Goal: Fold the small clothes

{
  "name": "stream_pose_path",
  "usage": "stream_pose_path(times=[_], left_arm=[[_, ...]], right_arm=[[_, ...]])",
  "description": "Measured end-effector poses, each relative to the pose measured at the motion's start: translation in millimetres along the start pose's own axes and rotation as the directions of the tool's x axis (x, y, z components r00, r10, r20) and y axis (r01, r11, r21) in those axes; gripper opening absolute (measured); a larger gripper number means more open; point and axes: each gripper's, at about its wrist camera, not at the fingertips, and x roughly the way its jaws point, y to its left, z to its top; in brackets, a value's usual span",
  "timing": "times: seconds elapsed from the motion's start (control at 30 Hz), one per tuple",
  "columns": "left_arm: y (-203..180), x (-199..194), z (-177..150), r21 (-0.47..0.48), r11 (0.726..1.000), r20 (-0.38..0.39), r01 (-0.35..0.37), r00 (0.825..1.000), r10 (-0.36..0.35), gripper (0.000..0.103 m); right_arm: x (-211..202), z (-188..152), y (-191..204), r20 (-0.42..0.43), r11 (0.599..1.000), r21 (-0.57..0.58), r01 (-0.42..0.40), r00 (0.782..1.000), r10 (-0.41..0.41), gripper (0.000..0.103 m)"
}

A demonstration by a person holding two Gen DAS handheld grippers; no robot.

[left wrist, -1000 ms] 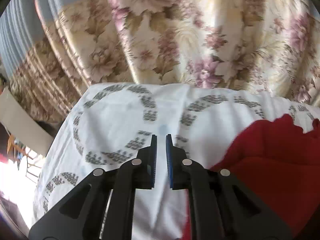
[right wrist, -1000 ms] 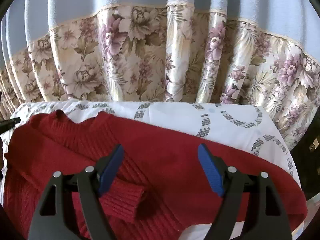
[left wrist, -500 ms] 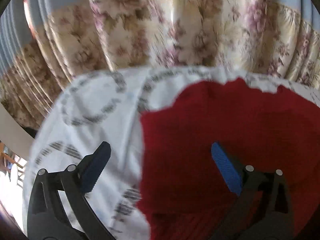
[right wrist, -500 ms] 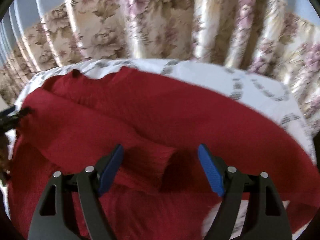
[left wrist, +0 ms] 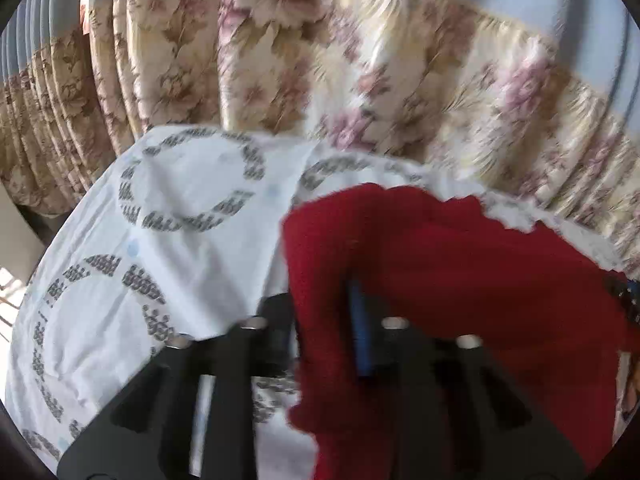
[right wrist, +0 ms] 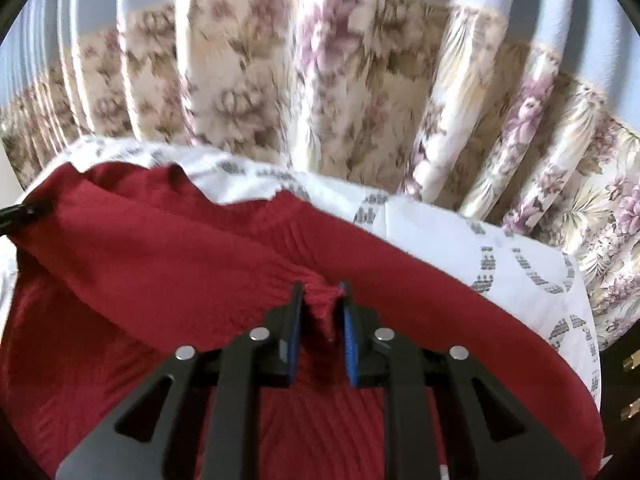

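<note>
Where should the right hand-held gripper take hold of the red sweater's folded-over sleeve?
At the ribbed cuff, coming in along the sleeve from its open end, near side of the red sweater. The cuff is the free end lying on top of the body, so it lifts without dragging other layers. The right hand-held gripper is closing there, with the cuff bunched between its pads.

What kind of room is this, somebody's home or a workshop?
Most likely a room in a home. A red knit sweater lies on a white patterned sheet, which covers a bed or table, I cannot tell which. Pleated floral curtains hang close behind it. Nothing looks like a workshop.
</note>
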Motion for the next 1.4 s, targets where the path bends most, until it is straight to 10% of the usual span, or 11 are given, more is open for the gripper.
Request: stream_pose_path(times=[0.1, 0.23, 0.3, 0.63, 0.87, 1.33, 1.4], left_arm=[[13, 18, -3, -0.013, 0.993, -0.013, -0.114, 0.993, 0.114, 0.087], [25, 17, -9, -0.013, 0.993, -0.01, -0.117, 0.993, 0.117, 0.097], [22, 15, -11, 0.025, 0.99, -0.003, -0.142, 0.99, 0.142, 0.098], [12, -80, -27, 0.009, 0.994, 0.218, -0.109, 0.97, 0.104, 0.1], [22, -99, -60, -0.113, 0.993, 0.25, 0.012, 0.968, 0.017, 0.1], [4, -89, -69, 0.018, 0.999, 0.163, -0.051, 0.985, 0.047, 0.1], [4, -89, -70, 0.011, 1.0, 0.157, -0.021, 0.987, 0.019, 0.1]], right_arm=[[25, 1, -5, -0.058, 0.998, 0.035, 0.043, 0.997, -0.041, 0.026], [25, -7, -11, -0.063, 0.997, 0.068, 0.047, 0.997, -0.043, 0.044], [19, -11, -14, -0.053, 0.994, 0.061, 0.088, 0.995, -0.085, 0.069], [-84, -58, -97, 0.103, 0.972, 0.209, 0.112, 0.985, -0.136, 0.081], [-119, -120, -197, 0.004, 0.869, 0.415, 0.27, 0.954, -0.298, 0.099], [-122, -210, -241, -0.182, 0.767, 0.496, 0.407, 0.912, -0.367, 0.099], [-111, -206, -240, -0.202, 0.768, 0.453, 0.453, 0.891, -0.406, 0.083]])
